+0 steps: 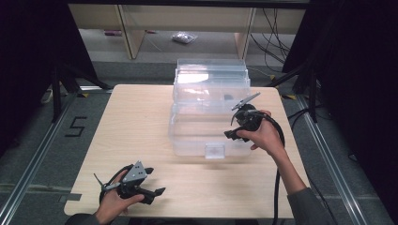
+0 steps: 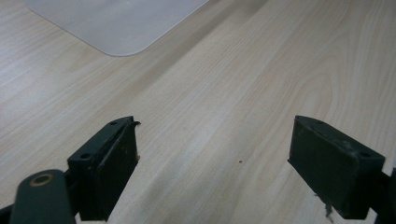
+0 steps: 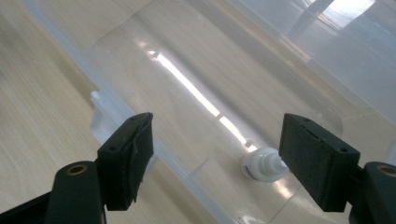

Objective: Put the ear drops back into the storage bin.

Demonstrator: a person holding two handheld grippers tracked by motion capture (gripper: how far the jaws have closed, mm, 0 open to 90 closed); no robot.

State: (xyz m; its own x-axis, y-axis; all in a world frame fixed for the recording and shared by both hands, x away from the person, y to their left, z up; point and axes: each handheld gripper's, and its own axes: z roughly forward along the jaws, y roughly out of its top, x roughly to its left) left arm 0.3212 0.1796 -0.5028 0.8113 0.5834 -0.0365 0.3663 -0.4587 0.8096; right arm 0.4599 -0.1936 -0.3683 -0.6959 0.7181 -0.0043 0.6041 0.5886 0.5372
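- A large black numeral "5" (image 1: 75, 127) stands on the grey floor just left of the pale wooden table (image 1: 141, 140), in the high view.
- The clear plastic storage box (image 1: 211, 93) and the small white bottle (image 3: 261, 167) inside it bear no lettering that can be read.

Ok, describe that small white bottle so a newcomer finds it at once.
Start at the wooden table, then the clear plastic box on it. Seen through its see-through wall in the right gripper view lies a small white bottle, the box's one opaque white item.
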